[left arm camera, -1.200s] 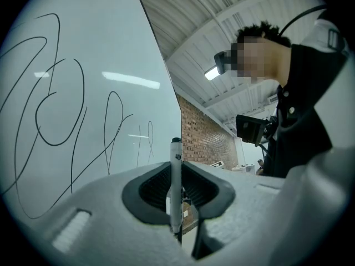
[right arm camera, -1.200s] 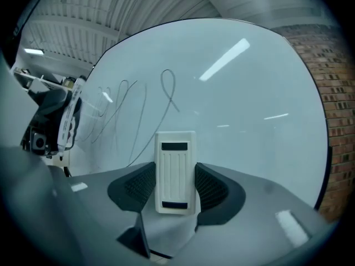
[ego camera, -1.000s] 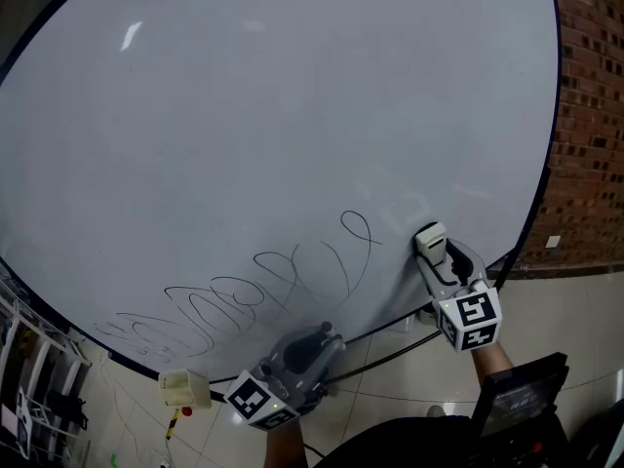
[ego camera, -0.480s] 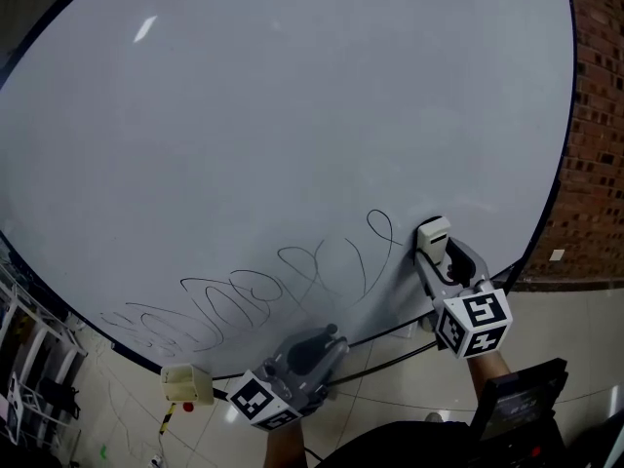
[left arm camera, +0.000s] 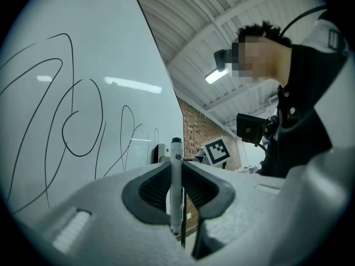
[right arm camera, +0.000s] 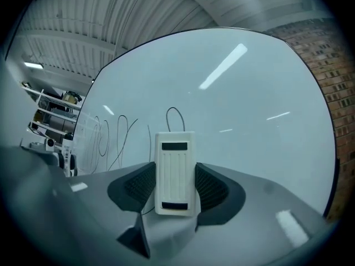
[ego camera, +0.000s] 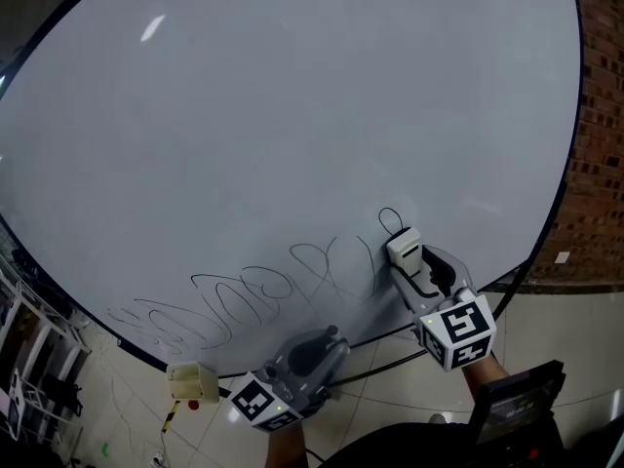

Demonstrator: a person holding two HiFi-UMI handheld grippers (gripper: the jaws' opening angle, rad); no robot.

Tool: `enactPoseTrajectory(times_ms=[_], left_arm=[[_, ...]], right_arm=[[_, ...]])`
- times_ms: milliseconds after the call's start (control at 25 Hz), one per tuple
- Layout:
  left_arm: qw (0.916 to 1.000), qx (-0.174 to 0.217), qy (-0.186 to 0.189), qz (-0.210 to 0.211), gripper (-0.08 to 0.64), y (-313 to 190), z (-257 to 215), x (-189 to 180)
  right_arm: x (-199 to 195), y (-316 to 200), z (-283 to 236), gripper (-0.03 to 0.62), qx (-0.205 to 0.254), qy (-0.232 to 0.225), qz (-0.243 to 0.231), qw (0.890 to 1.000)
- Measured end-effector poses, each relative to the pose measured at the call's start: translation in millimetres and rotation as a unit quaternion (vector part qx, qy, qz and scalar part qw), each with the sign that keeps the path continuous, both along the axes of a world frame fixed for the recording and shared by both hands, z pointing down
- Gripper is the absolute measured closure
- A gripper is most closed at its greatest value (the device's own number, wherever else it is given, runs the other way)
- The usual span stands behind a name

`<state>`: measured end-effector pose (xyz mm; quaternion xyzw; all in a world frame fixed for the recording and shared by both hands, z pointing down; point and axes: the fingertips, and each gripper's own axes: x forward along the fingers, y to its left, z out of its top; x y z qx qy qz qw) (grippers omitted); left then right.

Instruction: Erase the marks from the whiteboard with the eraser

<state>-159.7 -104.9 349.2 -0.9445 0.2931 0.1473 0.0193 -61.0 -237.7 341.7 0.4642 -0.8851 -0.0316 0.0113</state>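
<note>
A large whiteboard (ego camera: 292, 115) fills the head view, with looping black marker marks (ego camera: 253, 295) along its lower part. My right gripper (ego camera: 408, 259) is shut on a white eraser (ego camera: 404, 248) that is pressed to the board at the right end of the marks, just below a small loop (ego camera: 391, 219). In the right gripper view the eraser (right arm camera: 175, 170) stands between the jaws with the marks (right arm camera: 119, 134) to its left. My left gripper (ego camera: 317, 344) hangs below the board's edge, shut on a marker pen (left arm camera: 176, 184).
The board's dark lower rim (ego camera: 390, 337) runs just above the left gripper. A cream box (ego camera: 192, 381) sits at the rim's lower left. A brick wall (ego camera: 600, 144) stands to the right, tiled floor (ego camera: 546, 330) lies below, and wire shelving (ego camera: 24, 369) is at far left.
My right gripper has carried the eraser left and slightly down along the board, onto the right end of the scribble. The marks' rightmost strokes look shorter. The left gripper has barely moved.
</note>
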Motion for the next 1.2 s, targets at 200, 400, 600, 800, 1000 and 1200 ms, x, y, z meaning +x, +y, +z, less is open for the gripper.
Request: enactPoseTrajectory(times_ms=[200,400,600,800,1000,1200], left_arm=[[1.0000,0.001,-0.002,0.002,0.499,-1,-1,4],[1.0000,0.002,-0.002,0.001,0.499,-1,-2,5],[1.0000,0.006,-0.002,-0.007,0.499,3,-3,2],[0.9999,0.000,-0.003,-0.015,0.499,6,3,-9],[0.9998,0.001,0.005,-0.019,0.499,7,3,-17],[0.9999,0.001,0.007,-0.012,0.499,6,5,-16]], right_arm=[[46,-17,-8,0.365,0.001,-0.024,0.036,0.999],[97,-36,-17,0.365,-0.003,-0.053,0.094,0.994],[116,-42,-40,0.366,-0.001,-0.070,0.123,0.990],[87,-30,-50,0.367,0.016,-0.070,0.103,0.992],[18,-8,-47,0.367,0.045,-0.020,0.050,0.998],[-24,8,-23,0.367,0.040,0.019,0.007,0.999]])
